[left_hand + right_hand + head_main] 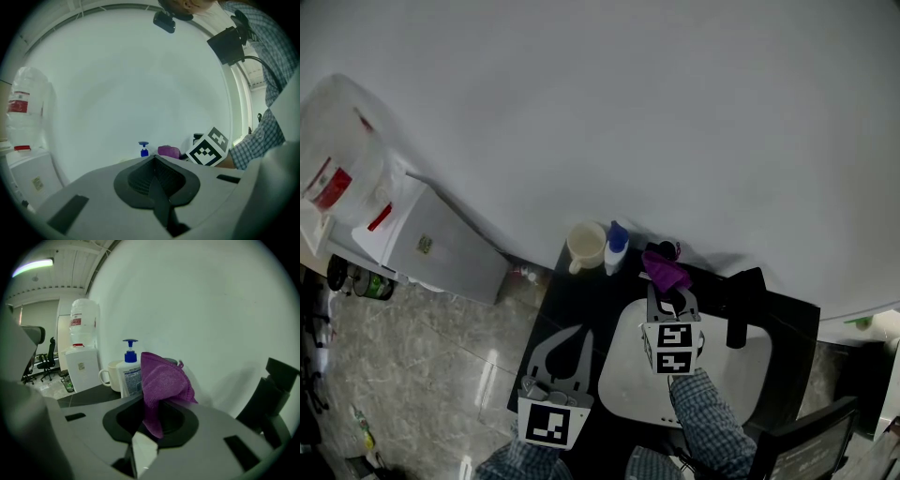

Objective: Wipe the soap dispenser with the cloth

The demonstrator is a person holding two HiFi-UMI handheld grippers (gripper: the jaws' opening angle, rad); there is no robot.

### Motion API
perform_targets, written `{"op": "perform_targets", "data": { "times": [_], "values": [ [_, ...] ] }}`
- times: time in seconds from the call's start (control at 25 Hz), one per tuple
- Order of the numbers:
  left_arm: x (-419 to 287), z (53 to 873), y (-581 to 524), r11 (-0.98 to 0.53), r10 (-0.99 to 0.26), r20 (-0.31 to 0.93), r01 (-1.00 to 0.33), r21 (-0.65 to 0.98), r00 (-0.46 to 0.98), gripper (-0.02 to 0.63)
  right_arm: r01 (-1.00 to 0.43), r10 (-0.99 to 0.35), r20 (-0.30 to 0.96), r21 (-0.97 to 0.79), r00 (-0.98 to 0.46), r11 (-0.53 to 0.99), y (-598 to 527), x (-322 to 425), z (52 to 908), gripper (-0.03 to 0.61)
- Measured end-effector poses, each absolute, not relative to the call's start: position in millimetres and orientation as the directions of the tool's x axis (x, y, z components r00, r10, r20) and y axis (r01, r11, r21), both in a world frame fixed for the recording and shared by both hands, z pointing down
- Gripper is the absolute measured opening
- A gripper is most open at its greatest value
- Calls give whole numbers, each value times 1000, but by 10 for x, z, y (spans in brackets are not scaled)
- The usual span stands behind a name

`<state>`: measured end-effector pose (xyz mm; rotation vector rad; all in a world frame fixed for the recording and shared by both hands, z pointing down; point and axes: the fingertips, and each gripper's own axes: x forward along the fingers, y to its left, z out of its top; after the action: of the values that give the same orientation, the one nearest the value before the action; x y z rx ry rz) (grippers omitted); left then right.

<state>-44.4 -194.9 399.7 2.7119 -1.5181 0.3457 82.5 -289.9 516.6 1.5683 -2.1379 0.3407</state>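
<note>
The soap dispenser [616,247], a white bottle with a blue pump, stands at the back of the black table [581,300] next to a cream mug [586,246]. My right gripper [668,289] is shut on a purple cloth [666,271], just right of the dispenser and apart from it. In the right gripper view the cloth [161,380] stands up from the jaws of that gripper [149,414], with the dispenser [129,372] close behind on its left. My left gripper [578,334] is shut and holds nothing, nearer the table's front left; from the left gripper [154,161] only the pump top [143,149] and cloth [168,151] show.
A white rounded board [722,370] lies on the table under my right arm. A black upright object [741,314] stands at its right. A water cooler [441,239] with a bottle [342,150] stands left of the table. A white wall runs right behind the table.
</note>
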Motion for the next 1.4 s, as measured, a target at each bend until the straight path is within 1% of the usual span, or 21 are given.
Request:
{"op": "perform_targets", "data": {
  "times": [0.44, 0.56, 0.76, 0.96, 1.08, 1.24, 1.4],
  "values": [
    [-390, 4055, -1842, -542, -829, 220, -836, -87, 515, 2, -914, -834, 484, 150, -265, 377, -2839, 734, 5191, 78],
    [-383, 4092, -1840, -547, -825, 225, -833, -86, 519, 2, -912, -827, 492, 143, -271, 384, -2825, 714, 5241, 78],
    [-377, 4185, -1848, -552, -821, 228, -830, -85, 523, 2, -898, -795, 539, 146, -279, 415, -2812, 649, 5437, 78],
    [-382, 4178, -1815, -557, -819, 234, -825, -98, 525, 2, -890, -719, 636, 108, -280, 443, -2743, 617, 5719, 78],
    [-385, 4170, -1803, -556, -819, 232, -825, -96, 525, 2, -889, -705, 654, 108, -273, 445, -2718, 616, 5819, 78],
    [-403, 4155, -1806, -560, -817, 230, -823, -99, 528, 2, -889, -706, 649, 98, -283, 447, -2721, 592, 5720, 78],
    [-350, 4098, -1816, -569, -813, 216, -817, -93, 541, 2, -904, -736, 611, 74, -292, 421, -2633, 638, 5406, 78]
  ]
}}
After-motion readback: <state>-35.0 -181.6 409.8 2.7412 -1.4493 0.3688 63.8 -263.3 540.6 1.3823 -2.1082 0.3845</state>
